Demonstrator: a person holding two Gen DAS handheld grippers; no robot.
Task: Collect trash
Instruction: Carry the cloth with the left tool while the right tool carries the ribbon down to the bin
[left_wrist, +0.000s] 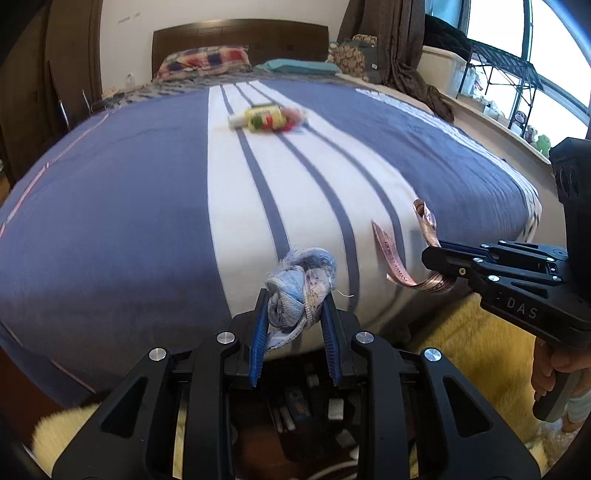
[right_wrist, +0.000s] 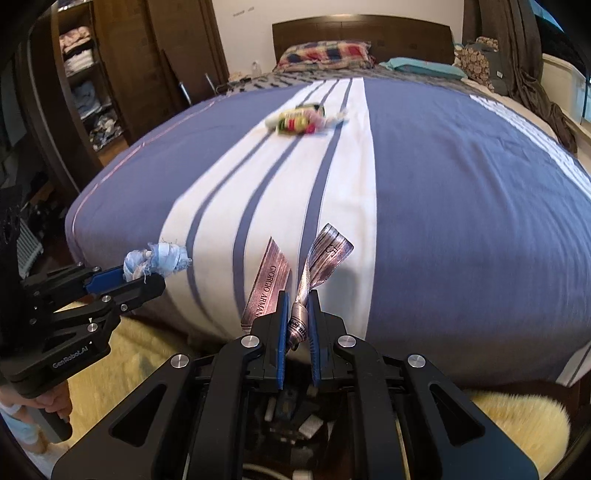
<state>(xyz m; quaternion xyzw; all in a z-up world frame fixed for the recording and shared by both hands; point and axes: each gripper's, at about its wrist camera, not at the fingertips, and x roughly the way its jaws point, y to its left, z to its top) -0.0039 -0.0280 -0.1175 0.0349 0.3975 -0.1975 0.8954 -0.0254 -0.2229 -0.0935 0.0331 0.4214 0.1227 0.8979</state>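
My left gripper (left_wrist: 295, 299) is shut on a crumpled pale blue scrap of cloth (left_wrist: 301, 284), held over the foot edge of the bed; the same scrap (right_wrist: 157, 260) shows in the right wrist view, clamped in that gripper (right_wrist: 147, 275). My right gripper (right_wrist: 298, 299) is shut on a shiny pink ribbon (right_wrist: 325, 254) with printed lettering, its loose ends sticking up. From the left wrist view the ribbon (left_wrist: 395, 254) trails out of the right gripper (left_wrist: 430, 258). Farther up the bed lie a small bottle and colourful wrappers (left_wrist: 267, 118), also visible as a blurred pile (right_wrist: 306, 120).
The blue bedspread with white stripes (left_wrist: 129, 206) fills most of both views. Pillows (left_wrist: 203, 61) and a headboard stand at the far end. A fluffy yellow rug (right_wrist: 517, 417) lies below the bed's foot. A dark bin holding small items (left_wrist: 306, 406) sits under the grippers. A wardrobe (right_wrist: 85, 74) stands left.
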